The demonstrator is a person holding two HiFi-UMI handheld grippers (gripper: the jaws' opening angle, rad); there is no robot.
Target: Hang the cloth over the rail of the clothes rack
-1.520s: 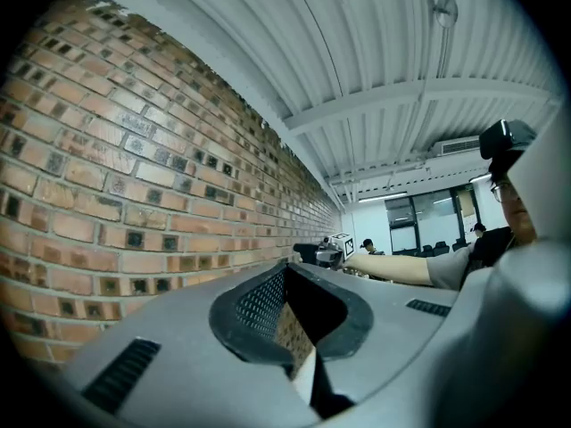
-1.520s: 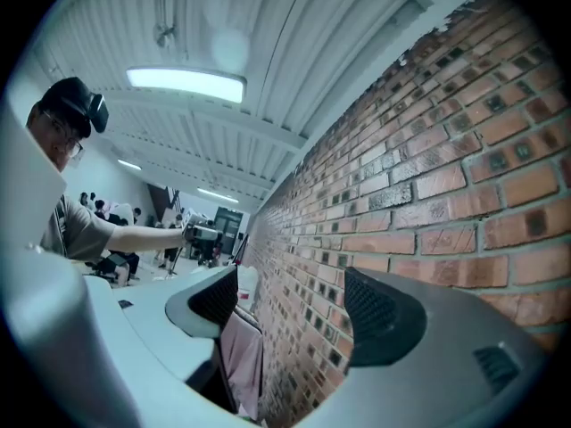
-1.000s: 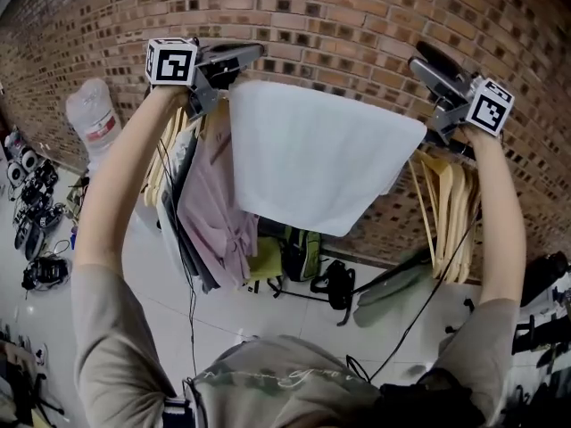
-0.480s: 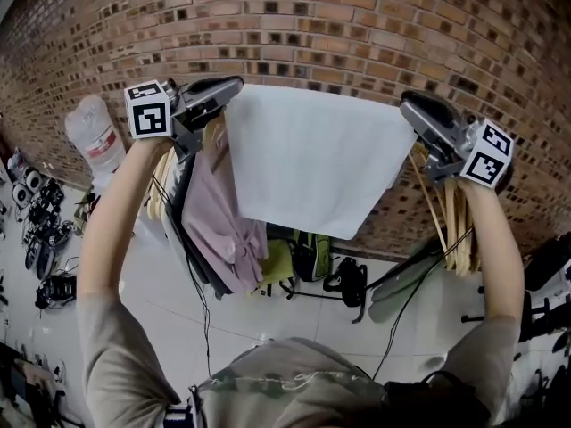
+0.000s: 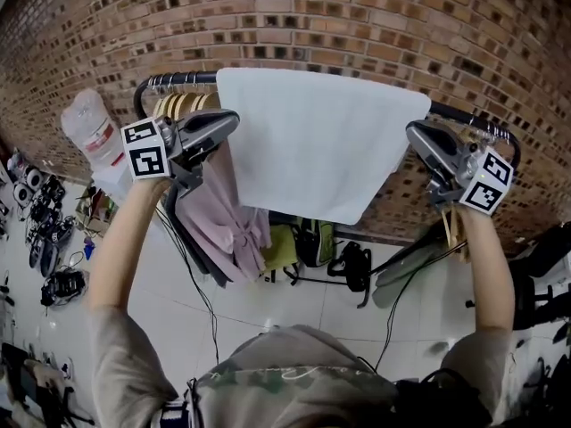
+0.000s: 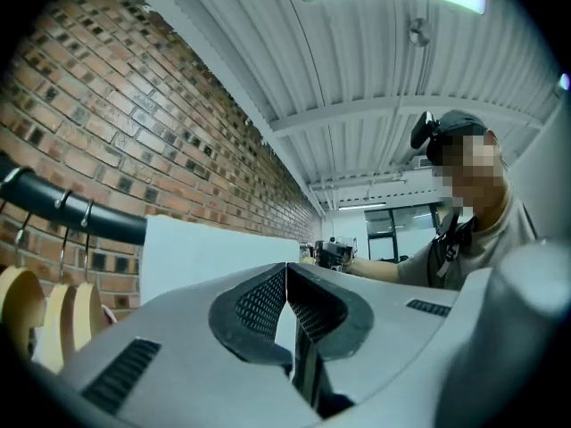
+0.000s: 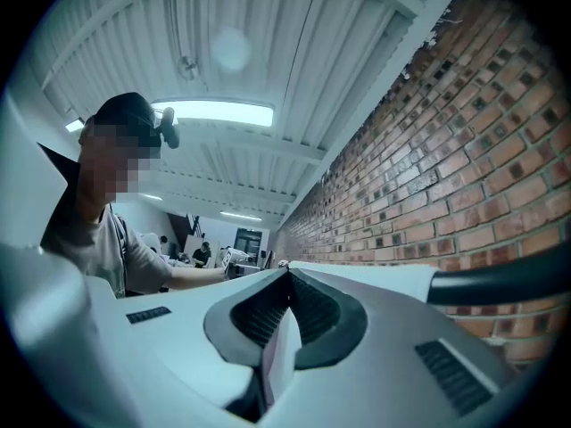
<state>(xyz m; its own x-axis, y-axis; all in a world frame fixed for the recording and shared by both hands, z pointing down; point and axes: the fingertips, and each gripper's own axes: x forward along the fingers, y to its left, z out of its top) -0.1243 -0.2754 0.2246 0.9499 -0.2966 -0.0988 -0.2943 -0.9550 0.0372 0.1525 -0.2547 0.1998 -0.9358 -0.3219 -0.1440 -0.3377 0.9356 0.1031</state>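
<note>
Over the rail (image 5: 178, 78) the cloth (image 5: 312, 141) lay draped; we judged it light, limp. Left gripper (image 5: 232, 119) pinched one edge, right gripper (image 5: 413, 133) had just closed on the other; corners hold best.

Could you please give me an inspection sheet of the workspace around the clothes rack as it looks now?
Surface: no table; pale tiled floor below the rack.
Job's things: white cloth draped over the black rail.
Clutter: wooden hangers and a pink garment on the rail; bags on the floor.
Tools: left tool shut on the cloth's edge; right tool has just closed on the opposite edge, cloth between its jaws.
Cables: a black cable hangs below the left arm, another below the right.
Surroundings: brick wall behind the rack; assorted gear along the floor at left.
</note>
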